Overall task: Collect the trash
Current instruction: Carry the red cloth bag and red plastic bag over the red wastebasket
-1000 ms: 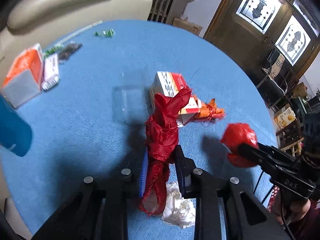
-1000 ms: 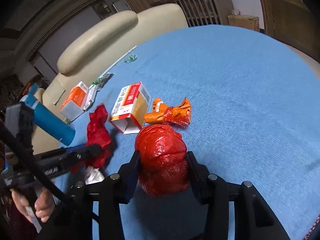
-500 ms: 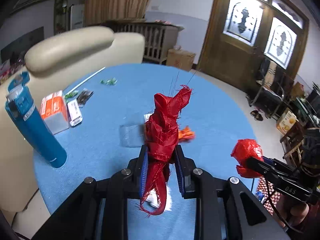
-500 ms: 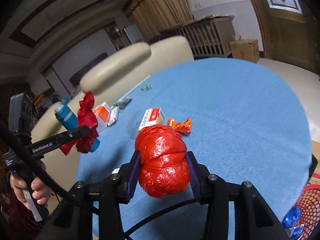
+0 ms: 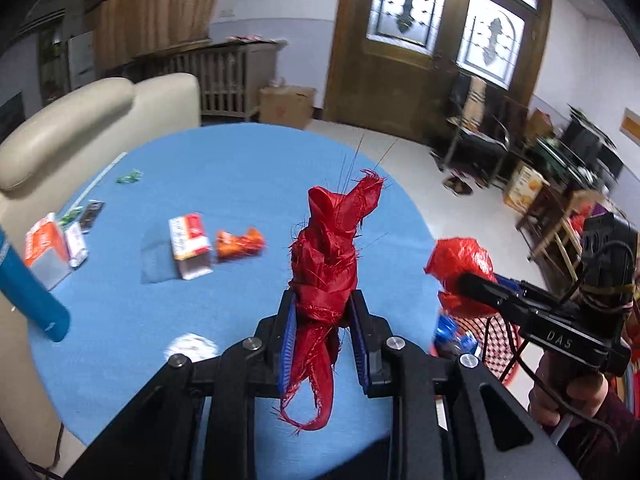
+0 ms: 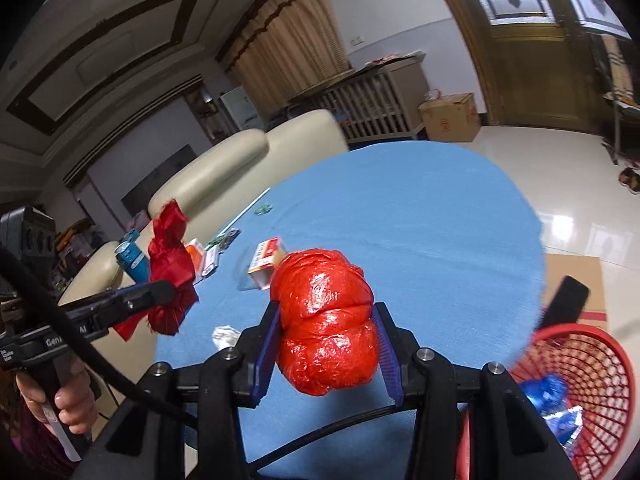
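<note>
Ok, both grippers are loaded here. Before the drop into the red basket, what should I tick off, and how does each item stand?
1. Left gripper clamped on the red fabric scrap: ok, pinched between the pads, tail hanging below.
2. Right gripper clamped on the red plastic bag ball: ok, pads press both sides.
3. Both loads lifted off the blue table: ok.
4. Red basket in view and open: ok, low right beside the table edge, blue wrappers already inside.
5. Either load over the basket: not ok, both hang above the table.
6. Trash left on the table: not ok, the orange wrapper and a white crumpled tissue remain.
</note>
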### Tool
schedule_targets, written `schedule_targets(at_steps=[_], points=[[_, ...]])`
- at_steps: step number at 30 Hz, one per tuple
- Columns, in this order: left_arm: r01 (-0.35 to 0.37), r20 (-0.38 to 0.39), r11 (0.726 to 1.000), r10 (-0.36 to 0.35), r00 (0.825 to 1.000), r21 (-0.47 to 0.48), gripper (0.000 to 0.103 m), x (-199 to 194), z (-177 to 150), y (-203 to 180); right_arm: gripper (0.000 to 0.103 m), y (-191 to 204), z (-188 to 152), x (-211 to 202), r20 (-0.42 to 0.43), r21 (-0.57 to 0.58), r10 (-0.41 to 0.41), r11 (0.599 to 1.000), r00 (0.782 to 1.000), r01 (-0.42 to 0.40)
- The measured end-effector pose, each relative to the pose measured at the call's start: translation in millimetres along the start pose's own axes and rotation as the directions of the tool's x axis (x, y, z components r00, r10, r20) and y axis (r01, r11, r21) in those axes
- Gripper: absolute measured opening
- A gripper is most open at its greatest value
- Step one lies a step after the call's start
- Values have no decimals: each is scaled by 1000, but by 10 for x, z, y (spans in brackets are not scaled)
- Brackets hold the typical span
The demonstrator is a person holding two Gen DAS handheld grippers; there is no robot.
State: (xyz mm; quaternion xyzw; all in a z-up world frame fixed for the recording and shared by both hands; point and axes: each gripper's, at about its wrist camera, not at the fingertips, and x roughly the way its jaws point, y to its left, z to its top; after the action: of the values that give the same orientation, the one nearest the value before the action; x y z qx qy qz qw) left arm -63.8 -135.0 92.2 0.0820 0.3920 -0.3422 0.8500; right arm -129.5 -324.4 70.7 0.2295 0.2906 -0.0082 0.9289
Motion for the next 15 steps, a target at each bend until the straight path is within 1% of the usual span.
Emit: schedule_targets(at_steps=[2,7,12,15], points=[[23,-26,1000,-23,999,15,27,82,-16,-127,48,-130,-40,-113,9,25,-14,1000,1000,13],[49,-70,998,-46,997,49,27,200,-70,-369,48,-417,-153,-340,19,83,-52,995,998,50],[73,-98,994,-66,993,75,27,283,-114,-587,48,-662,-260,-568,25,116,-86,990,996,83],[61,-108,994,-50,993,95,27,332,-137,-703,48,-774,-339,-708,31,134,-106,986,994,101]])
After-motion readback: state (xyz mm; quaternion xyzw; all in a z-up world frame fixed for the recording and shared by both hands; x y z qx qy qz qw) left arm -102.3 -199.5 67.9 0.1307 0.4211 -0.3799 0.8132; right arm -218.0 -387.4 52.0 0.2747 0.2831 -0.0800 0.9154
